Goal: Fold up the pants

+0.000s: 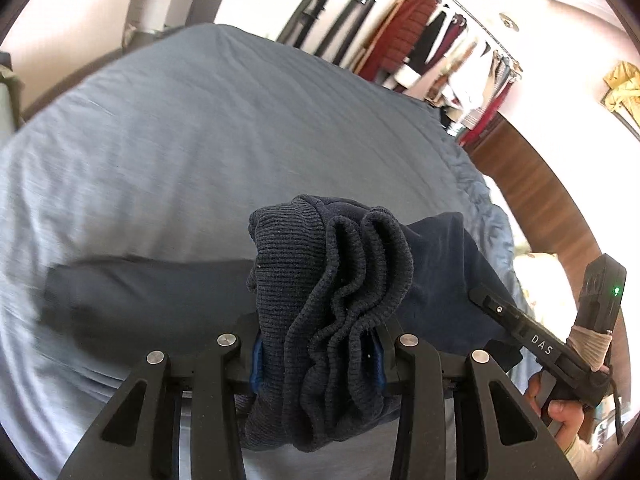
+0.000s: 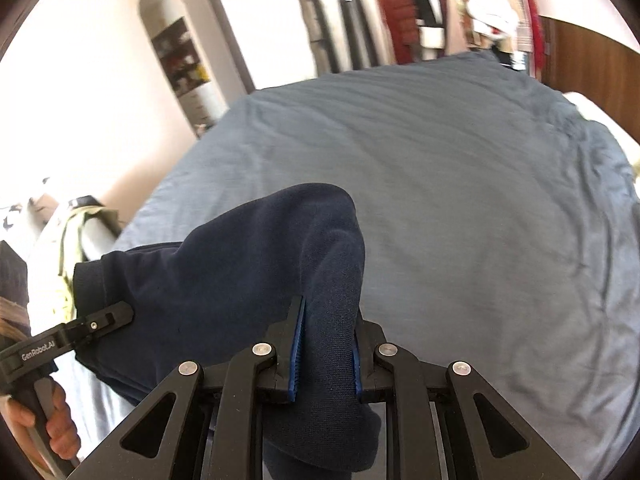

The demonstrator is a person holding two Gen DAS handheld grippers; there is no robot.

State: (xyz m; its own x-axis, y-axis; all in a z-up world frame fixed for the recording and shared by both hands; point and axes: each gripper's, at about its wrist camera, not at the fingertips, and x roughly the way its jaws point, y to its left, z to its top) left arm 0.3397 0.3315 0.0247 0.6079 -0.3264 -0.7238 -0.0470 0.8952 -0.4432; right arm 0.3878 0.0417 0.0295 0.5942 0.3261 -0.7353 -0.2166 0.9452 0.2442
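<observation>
While the navy pants point(image 1: 332, 320) were held up above the bed point(image 1: 180, 140), their ribbed, bunched band was seen pinched between the blue pads of the left gripper point(image 1: 320, 364), with the folds of knit spilling over and below the jaws. From that bunch, a flatter stretch of the same cloth was seen running off to the left over the grey-blue sheet, blurred at its edges. Smooth navy fabric of the pants point(image 2: 256, 280) was found clamped between the 2 blue pads of the right gripper point(image 2: 326, 354), rising in a hump ahead of the fingers and draping down toward the other tool. Both claws were thus pressed onto cloth rather than spread. The left gripper point(image 2: 108, 316) was caught at the lower left of the right wrist view, with a hand point(image 2: 56, 432) wrapped around its handle. Beyond the bed, a rack of hanging clothes point(image 1: 440, 44) and a wooden panel point(image 1: 532, 184) were made out against the wall.
</observation>
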